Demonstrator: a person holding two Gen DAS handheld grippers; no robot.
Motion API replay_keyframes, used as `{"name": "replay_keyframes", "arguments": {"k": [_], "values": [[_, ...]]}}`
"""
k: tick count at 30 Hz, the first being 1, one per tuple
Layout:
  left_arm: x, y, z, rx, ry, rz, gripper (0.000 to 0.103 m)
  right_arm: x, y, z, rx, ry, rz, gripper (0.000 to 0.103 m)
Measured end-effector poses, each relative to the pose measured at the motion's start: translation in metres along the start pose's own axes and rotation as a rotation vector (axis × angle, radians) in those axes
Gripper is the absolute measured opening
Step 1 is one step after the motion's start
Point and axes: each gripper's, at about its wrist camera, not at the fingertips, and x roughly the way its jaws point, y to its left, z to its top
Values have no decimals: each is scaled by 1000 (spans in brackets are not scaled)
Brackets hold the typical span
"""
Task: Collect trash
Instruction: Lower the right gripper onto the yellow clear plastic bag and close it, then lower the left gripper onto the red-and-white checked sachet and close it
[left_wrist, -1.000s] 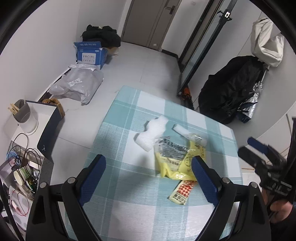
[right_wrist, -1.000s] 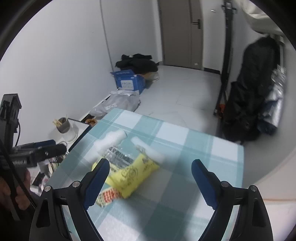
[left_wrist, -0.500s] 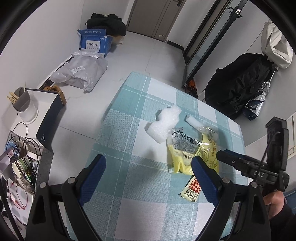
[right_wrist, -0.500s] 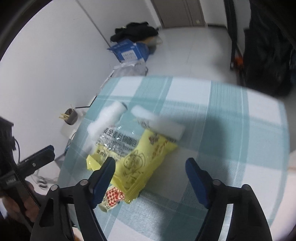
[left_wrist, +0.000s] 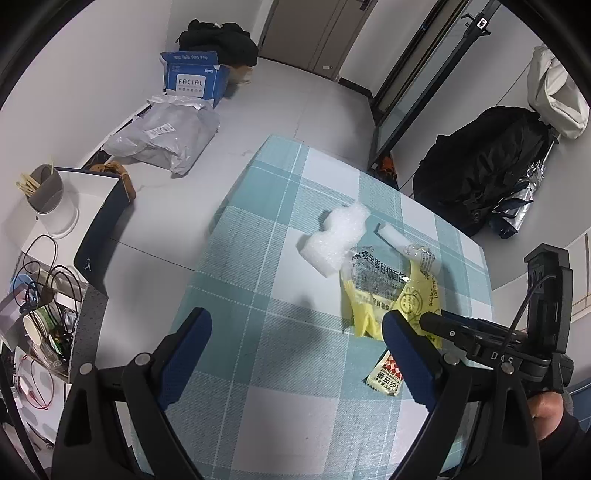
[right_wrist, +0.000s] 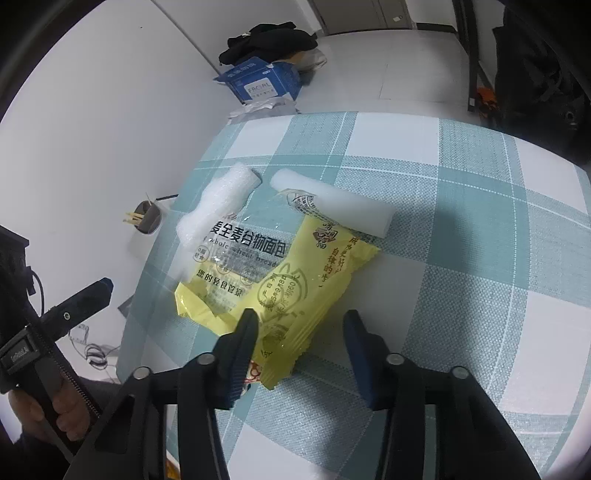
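Yellow bread wrapper (right_wrist: 295, 280) lies on checked tablecloth (right_wrist: 480, 295), long axis running near-left to far-right. R gripper (right_wrist: 299, 332) nearer: jaws apart, straddling wrapper's near end, not yet pinching. L gripper (left_wrist: 295, 354) wide open, wrapper far-right of it.

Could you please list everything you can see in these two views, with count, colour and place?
yellow bread wrapper: 1, yellow and clear, table centre
foam pieces: 2, white, beyond the wrapper
sauce sachet: 1, red, white and yellow, near edge of the wrapper
table: 1, teal and white check
box: 1, blue, floor by wall
grey mailer bag: 1, floor
left gripper: open, above table
right gripper: open, straddling the wrapper's end
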Motion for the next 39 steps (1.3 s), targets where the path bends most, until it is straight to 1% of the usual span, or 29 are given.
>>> {"name": "replay_keyframes", "arguments": {"k": [1,4,10,20,27,32,36,39], "values": [[0,0,0,2,-1,5,92,0,1,-1,-10,2,-7,32],[0,2,1,-2,-5,11,92,2,0,-2,-10,5,-13,24],[-1,0,0,3,-11,12,92,-6,-3,-3,9,-25,-4,15],[-4,-5,-7,15,-19,30,92,-36,-4,-13,6,-93,11,11],[-1,-14,-13,46,-25,72,92,-64,-5,-22,-17,-154,29,9],[2,-25,-21,85,-23,93,92,-82,-12,-31,-19,-189,2,9],[7,-37,-27,134,-18,109,92,-90,-19,-40,-31,-184,-27,9],[13,-44,-30,157,4,106,92,-98,-25,-49,-46,-185,-38,9]]}}
